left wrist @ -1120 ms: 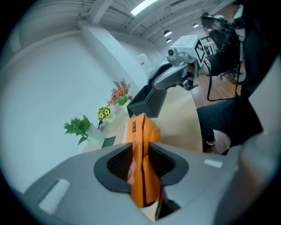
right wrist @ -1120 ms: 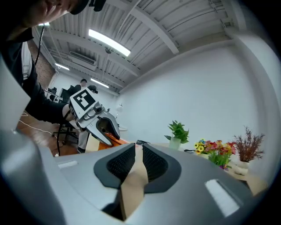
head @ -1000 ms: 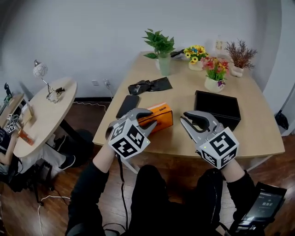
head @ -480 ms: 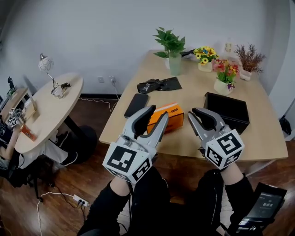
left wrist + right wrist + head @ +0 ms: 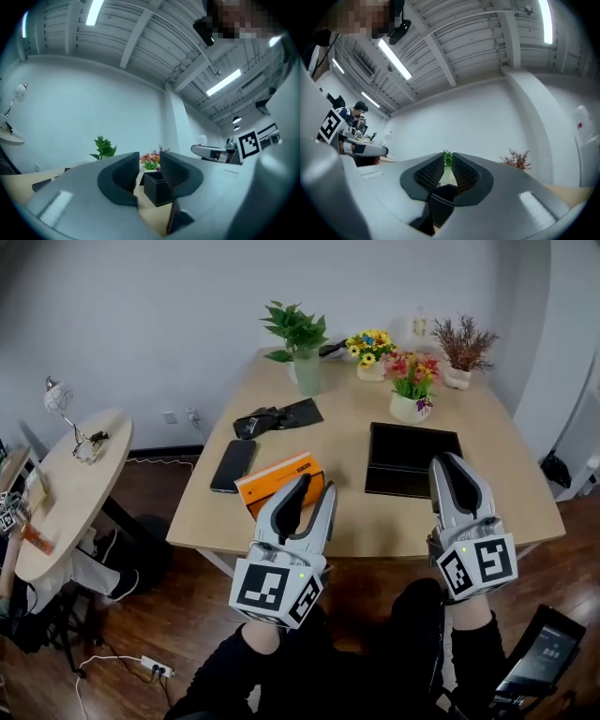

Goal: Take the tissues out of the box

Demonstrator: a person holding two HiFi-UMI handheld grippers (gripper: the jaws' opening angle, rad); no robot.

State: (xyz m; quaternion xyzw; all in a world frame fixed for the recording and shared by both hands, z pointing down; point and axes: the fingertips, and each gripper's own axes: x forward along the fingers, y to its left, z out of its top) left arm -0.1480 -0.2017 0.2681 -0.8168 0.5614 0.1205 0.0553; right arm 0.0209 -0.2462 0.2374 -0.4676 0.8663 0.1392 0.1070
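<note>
The orange tissue box [image 5: 277, 481] lies at an angle near the table's front edge; no tissue shows from it. My left gripper [image 5: 315, 487] is in front of the box's right end and overlaps it in the head view. Its jaws [image 5: 149, 163] stand apart and are closing, with nothing between them. My right gripper [image 5: 449, 465] is off to the right, by the front corner of a black tray [image 5: 412, 448]. Its pads [image 5: 447, 165] leave only a slim gap, with nothing in it.
A phone [image 5: 232, 465] and black cloth [image 5: 278, 416] lie behind the box. A leafy plant [image 5: 298, 345], flower pots [image 5: 409, 390] and dried stems [image 5: 458, 352] stand at the back. A round side table [image 5: 58, 493] is at the left. People sit far off [image 5: 357, 115].
My left gripper has dropped back from the box toward me, and its jaws stand wider. My right gripper has shifted right, up to the black tray. The head view has swung.
</note>
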